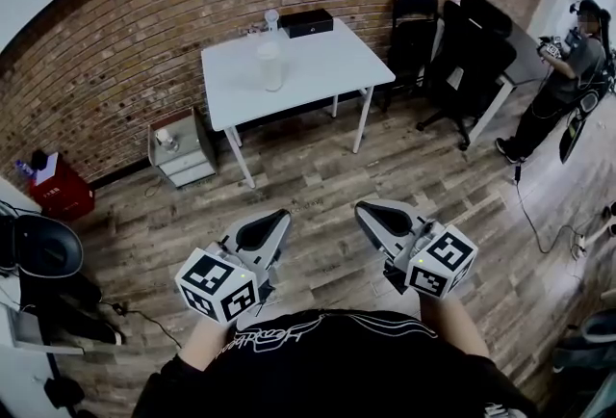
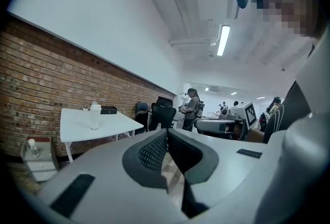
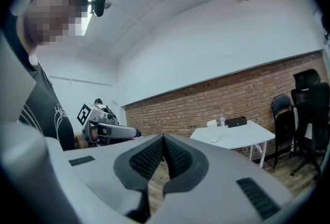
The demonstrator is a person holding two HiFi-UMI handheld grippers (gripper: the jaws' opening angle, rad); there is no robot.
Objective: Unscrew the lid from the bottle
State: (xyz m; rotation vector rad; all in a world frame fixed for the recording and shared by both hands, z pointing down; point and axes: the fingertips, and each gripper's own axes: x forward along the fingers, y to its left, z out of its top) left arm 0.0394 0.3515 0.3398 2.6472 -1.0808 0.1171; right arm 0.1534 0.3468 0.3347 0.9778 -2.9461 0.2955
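Bottle first: where did it stand?

Me: Upright on the white desk, well apart from me, toward the far edge by the brick wall. It was a pale, cloudy cylinder, and its lid sat on top in the same pale shade.

Asker: And your tongs?

Me: Both were pressed together with nothing between them. The left tongs and the right tongs hung low over the wood-plank floor, side by side, tips toward the desk. They had smooth grey shells, dark pads with fine grid ribbing, and a cube of black-and-white square markers at the back of each.

Asker: What else stood around?

Me: A flat black box lay at the desk's back corner. A small pale round-topped thing stood just behind the bottle; I could not tell what it was. Left of the desk stood a small grey drawer cabinet with a small capped container on top, and further left a red box. Black chairs stood to the desk's right, with a person beyond them. Planks lay between me and the desk.
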